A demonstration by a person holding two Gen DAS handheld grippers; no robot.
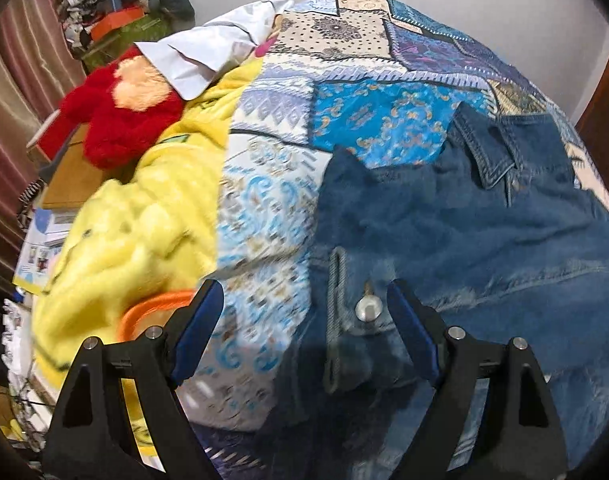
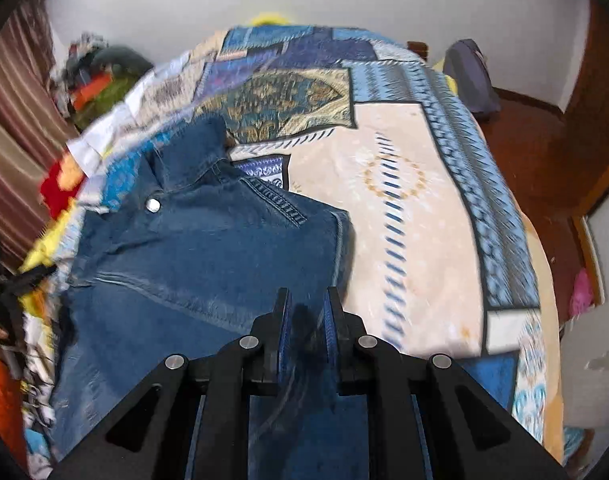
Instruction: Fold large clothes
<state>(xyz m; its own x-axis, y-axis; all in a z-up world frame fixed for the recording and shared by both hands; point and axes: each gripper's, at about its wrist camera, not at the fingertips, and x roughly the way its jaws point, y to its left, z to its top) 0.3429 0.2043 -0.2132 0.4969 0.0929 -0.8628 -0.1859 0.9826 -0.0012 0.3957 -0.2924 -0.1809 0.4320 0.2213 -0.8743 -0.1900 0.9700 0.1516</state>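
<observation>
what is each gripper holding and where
Right gripper is shut on the denim jacket at its near edge; left gripper is open, holding nothing.

Left gripper (image 1: 304, 312): both black finger frames are in view along the lower edge of the left wrist view, angled steeply downward. The blue-padded jaws stand wide apart, and neither pad presses on anything.

Right gripper (image 2: 306, 316): also angled steeply downward, with its finger frames filling the lower centre of the right wrist view. The jaws are drawn close together, leaving only a narrow slot, and a fold of the denim jacket (image 2: 208, 248) is pinched between the blue pads (image 2: 285, 344).
</observation>
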